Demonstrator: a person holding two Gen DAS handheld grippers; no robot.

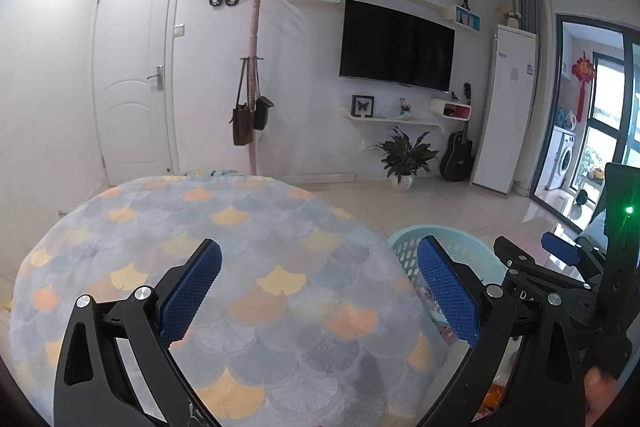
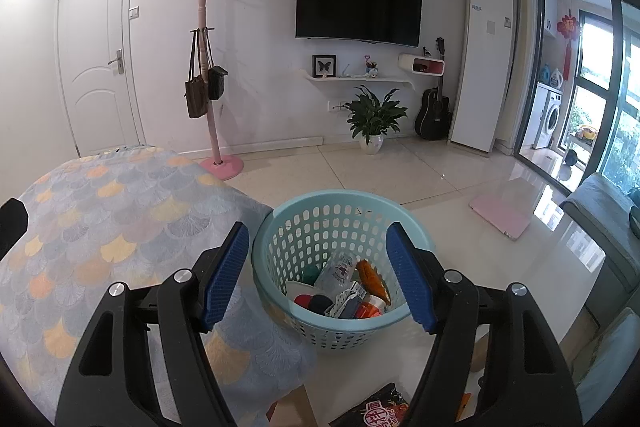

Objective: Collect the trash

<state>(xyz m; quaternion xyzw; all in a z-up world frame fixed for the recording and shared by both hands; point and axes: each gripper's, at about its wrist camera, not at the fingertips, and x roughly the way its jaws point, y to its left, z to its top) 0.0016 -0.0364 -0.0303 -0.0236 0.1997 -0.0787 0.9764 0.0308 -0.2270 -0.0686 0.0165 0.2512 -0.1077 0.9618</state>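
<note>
A light blue perforated basket (image 2: 280,259) stands on the tiled floor beside a cloth-covered table. Inside it lie a clear plastic bottle (image 2: 338,273), an orange wrapper (image 2: 374,281) and several other scraps. My right gripper (image 2: 318,275) hovers above the basket, open, with nothing between its blue pads (image 2: 408,281). My left gripper (image 1: 320,291) hangs open over the table cloth (image 1: 240,227), empty. The basket's rim (image 1: 404,239) shows between the left fingers, and the right gripper (image 1: 560,251) appears at the right edge of the left wrist view. A dark snack bag (image 2: 376,411) lies on the floor under the right gripper.
A pink coat stand (image 2: 218,155) with hanging bags rises behind the table. A potted plant (image 2: 372,119), a guitar (image 2: 434,111) and a white cabinet (image 2: 484,67) line the far wall. A pink mat (image 2: 502,215) lies on the floor, a grey sofa (image 2: 596,211) at right.
</note>
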